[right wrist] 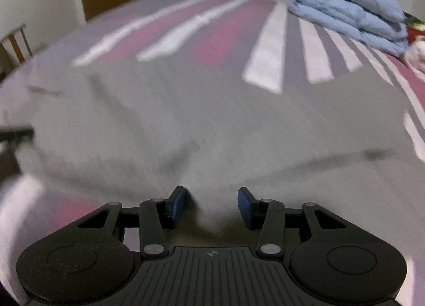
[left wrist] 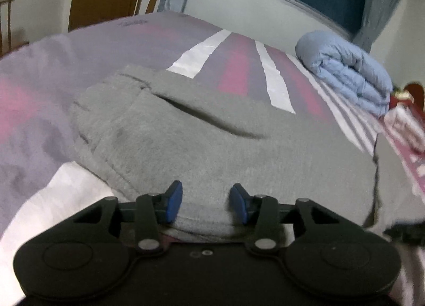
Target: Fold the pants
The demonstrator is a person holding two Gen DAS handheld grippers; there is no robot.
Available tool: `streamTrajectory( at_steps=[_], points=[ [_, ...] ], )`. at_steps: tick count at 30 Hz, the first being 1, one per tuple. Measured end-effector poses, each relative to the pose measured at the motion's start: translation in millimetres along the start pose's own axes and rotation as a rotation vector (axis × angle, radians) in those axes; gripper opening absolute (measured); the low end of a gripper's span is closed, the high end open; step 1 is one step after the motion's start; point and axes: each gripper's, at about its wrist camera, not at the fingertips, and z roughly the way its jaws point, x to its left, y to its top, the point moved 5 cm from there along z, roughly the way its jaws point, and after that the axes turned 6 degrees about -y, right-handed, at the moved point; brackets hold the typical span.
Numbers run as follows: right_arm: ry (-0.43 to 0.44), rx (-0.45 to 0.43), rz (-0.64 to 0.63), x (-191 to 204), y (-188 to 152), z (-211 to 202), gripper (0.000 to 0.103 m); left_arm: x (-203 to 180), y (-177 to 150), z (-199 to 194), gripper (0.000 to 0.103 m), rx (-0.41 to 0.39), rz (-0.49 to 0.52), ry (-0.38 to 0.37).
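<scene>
Both claws tilt down over grey pants spread on the striped bed.

We see the bed (left wrist: 148, 40), its cover striped pink, grey and white, carrying the grey pants (left wrist: 202, 146) across the near half, with a folded blue quilt (left wrist: 350, 72) well apart at the far right. The pants lie bunched in soft layers, a pocket slit showing dark near the middle. Our left claw (left wrist: 205, 205) points down at the near hem, blue pads parted, cloth between them but not pinched. Our right claw (right wrist: 211, 206) hangs likewise over the blurred fabric, pads apart and released.
</scene>
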Motion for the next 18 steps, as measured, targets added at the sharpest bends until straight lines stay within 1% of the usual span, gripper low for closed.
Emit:
streamTrajectory(
  at_steps=[1,3,6,8,9,11,12,13,14,15,16,17,18],
  points=[
    [0.002,-0.03,0.023,-5,-5,-8,0.043,4,0,0,0.033,0.0,-0.016,-0.014],
    [0.012,-0.107,0.058,-9,-3,-24,0.043,6,0,0,0.033,0.0,-0.028,-0.029],
    [0.014,-0.16,0.103,-3,14,-29,0.043,3,-1,2,0.033,-0.003,-0.02,-0.027],
    [0.012,-0.175,0.133,5,29,-24,0.043,4,0,1,0.033,-0.005,-0.029,-0.035],
    [0.003,-0.166,0.151,8,37,-19,0.043,5,0,1,0.033,-0.004,-0.032,-0.04],
    [-0.005,-0.116,0.192,15,47,-4,0.043,6,0,1,0.033,-0.004,-0.041,-0.05],
    [-0.022,-0.099,0.204,20,51,4,0.044,7,0,1,0.033,-0.004,-0.043,-0.055],
    [-0.069,-0.073,0.216,22,55,13,0.046,7,0,2,0.033,-0.005,-0.046,-0.06],
    [-0.134,-0.017,0.217,23,58,25,0.052,8,-1,2,0.033,-0.007,-0.052,-0.066],
    [-0.169,0.015,0.202,23,58,33,0.067,9,-1,2,0.033,-0.008,-0.057,-0.071],
    [-0.183,0.009,0.176,27,59,39,0.067,10,-1,2,0.033,-0.009,-0.063,-0.077],
    [-0.174,0.006,0.177,26,58,41,0.065,11,-1,2,0.033,-0.01,-0.067,-0.081],
    [-0.138,0.003,0.203,23,57,39,0.038,11,-1,2,0.033,-0.01,-0.073,-0.087]
  ],
)
